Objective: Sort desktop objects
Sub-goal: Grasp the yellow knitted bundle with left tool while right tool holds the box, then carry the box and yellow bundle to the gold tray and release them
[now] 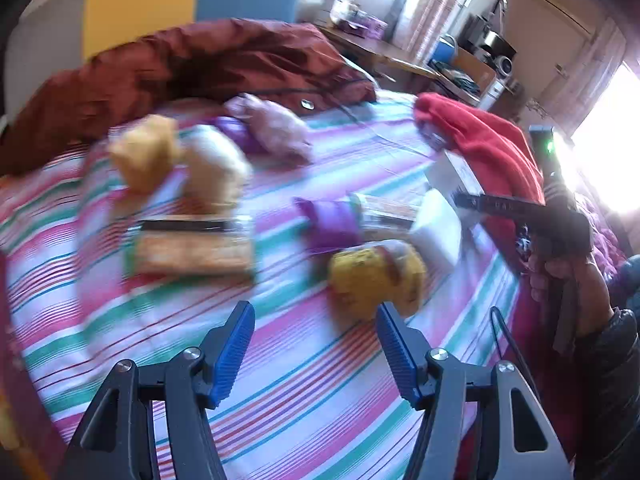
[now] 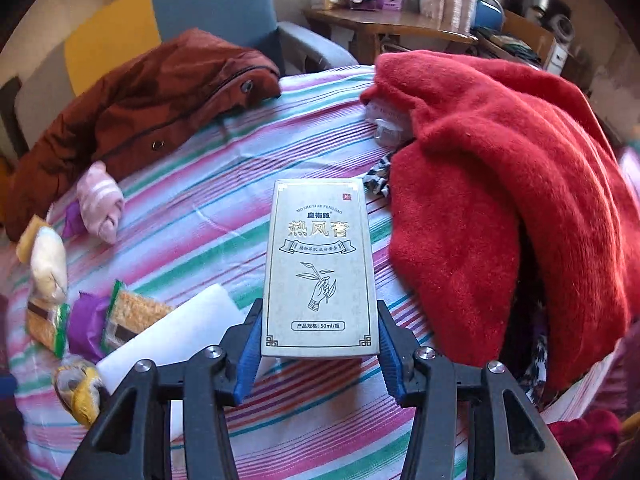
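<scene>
1. Left claw (image 1: 315,316), seen from its own camera, has its two blue ribbed pads (image 1: 234,354) spread wide with nothing between them, hanging above a striped sheet (image 1: 312,392) of pink, white, green and red bands.
2. That view is blurred. On the sheet lie a yellow packet (image 1: 374,278) just beyond the right pad, a purple packet (image 1: 330,226), a white block (image 1: 436,226), a flat orange snack pack (image 1: 196,254), two pale lumpy bundles (image 1: 180,160), and a pink rolled sock (image 1: 276,126) farther back.
3. A quilted rust-brown jacket (image 1: 192,64) is heaped along the far edge and a fuzzy red sweater (image 1: 480,144) lies at the right. Behind them are a wooden desk (image 1: 384,56) and bright curtained windows.
4. At the right edge a hand (image 1: 560,276) grips the other black tool.
5. Right claw (image 2: 318,338), in its own view, pinches a pale rectangular cardboard box (image 2: 320,264) by its near end, one blue pad on each long side. Its printed face shows Chinese lettering and a drawing of a hand with a sprig.
6. The box points toward the middle of the striped sheet (image 2: 208,208), between the red sweater (image 2: 500,208) on the right and the white block (image 2: 176,332) on the left.
7. The sharper view shows the jacket (image 2: 132,112) with zip and snaps, the pink sock (image 2: 100,202), a grey-blue armchair (image 2: 224,8) and the wooden desk (image 2: 384,26).
</scene>
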### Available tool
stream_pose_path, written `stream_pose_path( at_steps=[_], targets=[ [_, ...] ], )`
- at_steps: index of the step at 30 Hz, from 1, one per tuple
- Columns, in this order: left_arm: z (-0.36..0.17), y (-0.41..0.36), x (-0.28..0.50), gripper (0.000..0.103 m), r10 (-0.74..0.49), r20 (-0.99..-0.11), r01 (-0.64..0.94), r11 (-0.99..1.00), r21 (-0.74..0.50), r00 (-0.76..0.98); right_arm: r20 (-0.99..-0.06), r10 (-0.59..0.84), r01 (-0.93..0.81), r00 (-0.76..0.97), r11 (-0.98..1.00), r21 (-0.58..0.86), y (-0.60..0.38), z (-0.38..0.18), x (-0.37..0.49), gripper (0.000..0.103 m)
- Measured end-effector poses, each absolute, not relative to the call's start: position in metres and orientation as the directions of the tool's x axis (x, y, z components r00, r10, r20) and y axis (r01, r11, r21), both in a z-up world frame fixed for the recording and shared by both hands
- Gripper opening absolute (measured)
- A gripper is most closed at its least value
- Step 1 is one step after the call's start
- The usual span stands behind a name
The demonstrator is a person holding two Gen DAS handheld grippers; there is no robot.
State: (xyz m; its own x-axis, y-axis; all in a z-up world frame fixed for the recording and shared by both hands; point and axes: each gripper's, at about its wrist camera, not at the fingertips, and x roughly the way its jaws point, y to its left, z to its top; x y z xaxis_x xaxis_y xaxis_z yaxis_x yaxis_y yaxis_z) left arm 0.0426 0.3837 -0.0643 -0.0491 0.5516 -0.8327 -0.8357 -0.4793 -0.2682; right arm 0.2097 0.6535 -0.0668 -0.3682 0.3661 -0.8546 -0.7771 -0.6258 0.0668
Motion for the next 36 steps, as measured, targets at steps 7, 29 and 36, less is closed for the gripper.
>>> stream_pose_path(
  at_steps=[7, 29, 36],
  targets=[
    [-0.079, 0.43, 0.058, 0.069, 0.527, -0.85, -0.835, -0.466, -0.294, 0.005, -0.817, 0.383, -0.766, -0.431, -0.634, 0.107, 0.648, -0.054, 0.209, 0.051],
    [-0.086, 0.427, 0.068, 0.049, 0.535, -0.841, -0.881, -0.432, -0.192, -0.079, -0.733, 0.421, -0.668, -0.535, -0.742, 0.061, 0.62, -0.033, 0.194, 0.051],
    [-0.067, 0.381, 0.058, 0.049, 0.563, -0.815, -0.848, -0.492, -0.199, -0.135, -0.69, 0.308, -0.552, -0.655, -0.818, 0.159, 0.601, -0.022, 0.186, 0.051]
  ],
)
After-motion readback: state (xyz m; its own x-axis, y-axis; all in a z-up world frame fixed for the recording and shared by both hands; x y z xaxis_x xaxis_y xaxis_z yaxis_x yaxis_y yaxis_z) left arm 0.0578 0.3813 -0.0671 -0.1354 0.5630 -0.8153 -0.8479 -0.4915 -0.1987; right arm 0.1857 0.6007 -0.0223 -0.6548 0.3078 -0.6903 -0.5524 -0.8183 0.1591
